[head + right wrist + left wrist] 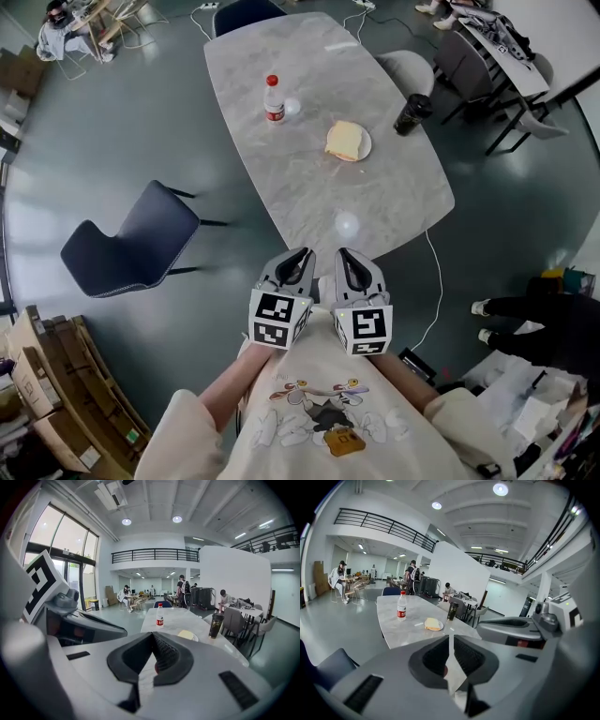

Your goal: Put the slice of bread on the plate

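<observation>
A slice of bread (343,140) lies on a small white plate (364,148) toward the far right of the marble table (309,178). Both grippers hover close to the person's chest, short of the table's near end and well away from the plate. The left gripper (301,257) and the right gripper (348,257) sit side by side, each shut with nothing between its jaws. In the left gripper view the bread (432,624) shows beyond the shut left gripper (450,637). The right gripper view has the bread (186,634) past the shut right gripper (152,634).
On the table also stand a red-labelled water bottle (274,99) and a black tumbler (411,114) at its right edge. A dark blue chair (131,244) is on the left, a grey chair (412,67) on the far right. A cable (436,300) runs across the floor.
</observation>
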`<act>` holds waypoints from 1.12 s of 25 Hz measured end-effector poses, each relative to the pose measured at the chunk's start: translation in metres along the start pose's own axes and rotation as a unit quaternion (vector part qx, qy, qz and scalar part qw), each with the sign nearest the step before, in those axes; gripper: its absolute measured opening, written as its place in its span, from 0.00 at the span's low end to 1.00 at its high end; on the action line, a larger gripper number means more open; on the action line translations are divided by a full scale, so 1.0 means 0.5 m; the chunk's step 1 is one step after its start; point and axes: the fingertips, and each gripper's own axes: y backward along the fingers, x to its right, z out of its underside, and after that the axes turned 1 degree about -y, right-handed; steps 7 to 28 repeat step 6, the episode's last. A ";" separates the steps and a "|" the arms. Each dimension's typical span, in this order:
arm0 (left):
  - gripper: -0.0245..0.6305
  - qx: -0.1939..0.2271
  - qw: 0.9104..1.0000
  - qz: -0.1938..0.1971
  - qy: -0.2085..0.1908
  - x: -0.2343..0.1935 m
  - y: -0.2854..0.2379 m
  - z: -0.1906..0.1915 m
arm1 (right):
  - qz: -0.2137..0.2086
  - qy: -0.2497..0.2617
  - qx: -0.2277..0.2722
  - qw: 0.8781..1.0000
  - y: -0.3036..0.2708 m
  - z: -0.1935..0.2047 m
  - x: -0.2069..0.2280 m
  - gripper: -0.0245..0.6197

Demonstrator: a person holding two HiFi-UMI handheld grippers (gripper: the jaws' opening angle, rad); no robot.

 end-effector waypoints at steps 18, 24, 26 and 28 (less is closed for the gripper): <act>0.10 0.036 0.999 -0.022 -0.013 -0.063 0.001 -0.043 | -0.018 0.036 0.045 0.998 -0.036 -0.082 -0.031 0.05; 0.10 0.036 0.999 -0.022 -0.013 -0.063 0.001 -0.043 | -0.018 0.036 0.045 0.998 -0.036 -0.082 -0.031 0.05; 0.10 0.036 0.999 -0.022 -0.013 -0.063 0.001 -0.043 | -0.018 0.036 0.045 0.998 -0.036 -0.082 -0.031 0.05; 0.10 0.036 0.999 -0.022 -0.013 -0.063 0.001 -0.043 | -0.018 0.036 0.045 0.998 -0.036 -0.082 -0.031 0.05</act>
